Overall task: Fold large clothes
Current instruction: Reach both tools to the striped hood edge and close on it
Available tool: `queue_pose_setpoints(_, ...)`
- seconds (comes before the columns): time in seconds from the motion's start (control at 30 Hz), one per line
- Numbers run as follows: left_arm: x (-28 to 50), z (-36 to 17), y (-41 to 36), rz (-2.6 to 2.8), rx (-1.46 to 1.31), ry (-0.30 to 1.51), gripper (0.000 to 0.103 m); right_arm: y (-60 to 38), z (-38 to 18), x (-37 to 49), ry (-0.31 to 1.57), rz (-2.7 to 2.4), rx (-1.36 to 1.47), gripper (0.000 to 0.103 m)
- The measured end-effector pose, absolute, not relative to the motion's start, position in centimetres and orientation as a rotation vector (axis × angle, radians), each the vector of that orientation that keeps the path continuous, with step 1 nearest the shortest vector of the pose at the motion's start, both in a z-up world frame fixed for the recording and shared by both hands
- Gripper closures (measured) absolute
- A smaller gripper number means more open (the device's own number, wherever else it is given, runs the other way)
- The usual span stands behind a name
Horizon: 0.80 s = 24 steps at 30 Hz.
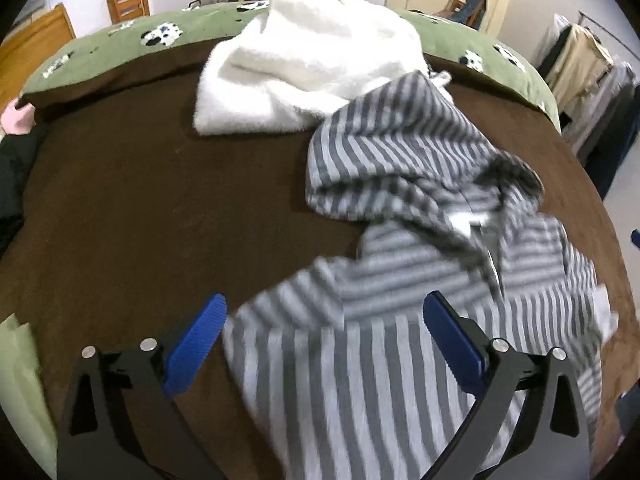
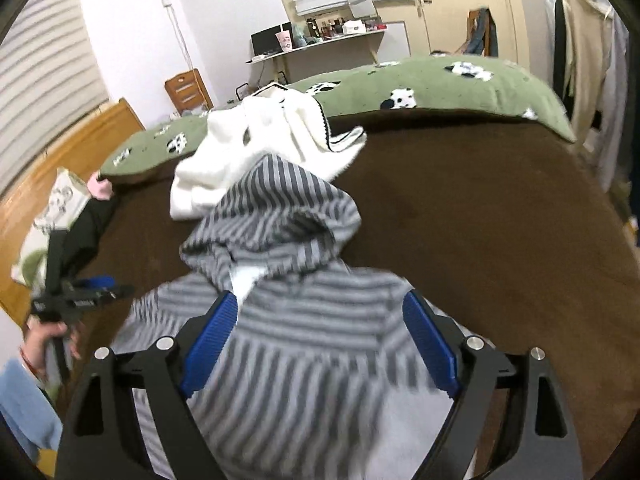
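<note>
A grey-and-white striped hoodie [image 1: 400,184] [image 2: 280,232] lies crumpled on the brown bedspread [image 1: 140,200] [image 2: 480,220], hood toward the far side. My left gripper [image 1: 324,304] hovers open over its lower left part; the blue pads [image 1: 196,344] stand wide apart and touch no cloth. My right gripper [image 2: 320,300] is open too, just above the hoodie below the hood, with nothing pinched. In the right wrist view the left gripper [image 2: 88,294] shows at the left edge, held by a hand [image 2: 48,336].
A white fluffy garment [image 1: 304,68] [image 2: 224,152] lies heaped beyond the hood. A green blanket with cow print [image 1: 100,48] [image 2: 440,84] runs along the far side. A wooden headboard [image 2: 60,168], a dark cloth [image 2: 88,228], a desk [image 2: 320,46] and hanging clothes [image 2: 588,60] surround the bed.
</note>
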<state>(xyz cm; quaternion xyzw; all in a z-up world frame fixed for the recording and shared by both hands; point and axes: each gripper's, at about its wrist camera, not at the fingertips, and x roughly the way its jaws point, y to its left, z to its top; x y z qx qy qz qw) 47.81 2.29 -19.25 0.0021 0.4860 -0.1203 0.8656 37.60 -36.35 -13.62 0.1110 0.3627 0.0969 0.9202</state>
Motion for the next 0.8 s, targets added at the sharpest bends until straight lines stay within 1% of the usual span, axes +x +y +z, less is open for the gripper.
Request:
queue_pose_setpoints(0.07, 50.1, -20.3, 2.1, -0.265, -0.044, 1.029, 0.009, -36.6, -14.3, 40.5, 0.759, 0.237, 0.282, 0.021)
queue_pose_setpoints(0.13, 52.0, -21.2, 1.7, -0.234, -0.041, 1.034, 0.013, -36.8, -15.3, 43.7, 0.788, 0.276, 0.344, 0.026)
queue_pose_setpoints(0.27, 56.0, -22.8, 0.6, -0.262, -0.060, 1.069, 0.015, -36.7, -17.0, 47.8, 0.839, 0.277, 0.337, 0.026)
queue_pose_setpoints(0.4, 59.1, -23.7, -0.6, -0.254, 0.016, 1.078, 0.019, -37.6, -19.0, 51.1, 0.868, 0.271, 0.404, 0.027)
queue_pose_setpoints(0.47, 60.2, -24.0, -0.6, -0.266, 0.031, 1.080, 0.019, -38.0, -19.9, 52.6, 0.877, 0.261, 0.412, 0.027)
queue_pose_setpoints(0.57, 61.8, -24.8, -0.3, -0.283, 0.013, 1.103, 0.018, -38.1, -21.0, 54.5, 0.898, 0.253, 0.405, 0.031)
queue_pose_setpoints(0.73, 63.4, -26.2, 0.0, -0.309, -0.030, 1.120, 0.018, -37.7, -22.8, 57.2, 0.946, 0.243, 0.349, 0.034)
queue_pose_setpoints(0.8, 63.8, -26.5, -0.1, -0.320, -0.038, 1.130, 0.018, -37.9, -23.5, 57.9, 0.955, 0.251, 0.376, 0.036)
